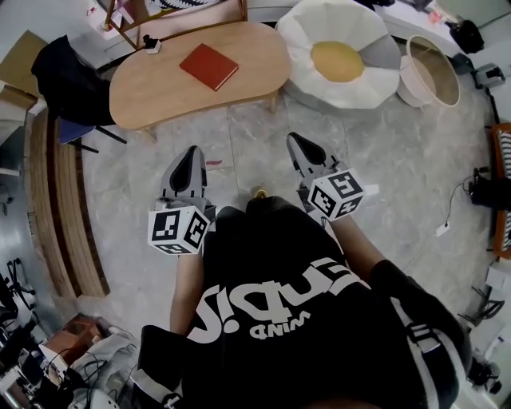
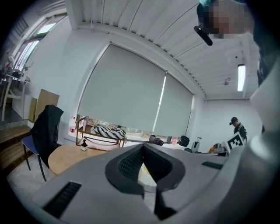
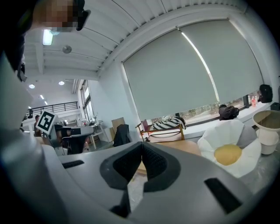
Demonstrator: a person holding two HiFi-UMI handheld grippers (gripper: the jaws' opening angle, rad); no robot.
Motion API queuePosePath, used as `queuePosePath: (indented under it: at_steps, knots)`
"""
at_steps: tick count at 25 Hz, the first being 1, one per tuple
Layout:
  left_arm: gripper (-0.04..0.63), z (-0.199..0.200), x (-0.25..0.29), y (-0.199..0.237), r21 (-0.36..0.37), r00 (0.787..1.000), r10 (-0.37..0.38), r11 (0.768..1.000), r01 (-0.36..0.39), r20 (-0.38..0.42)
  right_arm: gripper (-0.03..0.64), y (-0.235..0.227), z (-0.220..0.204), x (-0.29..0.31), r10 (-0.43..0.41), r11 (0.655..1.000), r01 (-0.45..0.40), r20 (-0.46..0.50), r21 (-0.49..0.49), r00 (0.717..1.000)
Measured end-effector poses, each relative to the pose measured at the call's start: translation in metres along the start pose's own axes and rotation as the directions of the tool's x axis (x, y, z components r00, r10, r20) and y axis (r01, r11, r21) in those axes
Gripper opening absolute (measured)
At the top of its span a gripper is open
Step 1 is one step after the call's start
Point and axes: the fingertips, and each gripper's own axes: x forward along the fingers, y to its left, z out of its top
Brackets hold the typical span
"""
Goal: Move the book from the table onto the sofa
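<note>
A red book [image 1: 209, 66] lies flat on the oval wooden table [image 1: 160, 88] at the top of the head view. To the table's right sits the white petal-shaped sofa [image 1: 343, 56] with a yellow cushion; it also shows in the right gripper view as the sofa [image 3: 227, 148]. My left gripper [image 1: 192, 153] and right gripper [image 1: 295, 142] hover over the grey floor, well short of the table, both shut with nothing between the jaws. The table edge [image 2: 65, 157] shows past the left gripper [image 2: 142, 151]. The right gripper [image 3: 142, 148] points toward the table.
A chair draped with a black jacket [image 1: 68, 80] stands left of the table. A wooden rack [image 1: 172, 12] is behind it. A round beige basket [image 1: 433, 70] sits right of the sofa. Wooden steps [image 1: 68, 216] run along the left; cables and gear lie at the floor's edges.
</note>
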Motion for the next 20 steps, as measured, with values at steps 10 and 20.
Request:
queuePosePath:
  at_steps: [10, 20]
  knots:
    - [0.009, 0.008, 0.013, 0.012, 0.021, 0.998, 0.061, 0.998, -0.062, 0.016, 0.002, -0.012, 0.011, 0.033, 0.071, 0.998, -0.071, 0.016, 0.001, 0.997]
    - [0.009, 0.008, 0.066, 0.039, 0.016, 1.000, 0.020, 1.000, -0.020, 0.015, 0.002, -0.047, 0.017, 0.066, 0.001, 1.000, -0.001, 0.022, 0.012, 1.000]
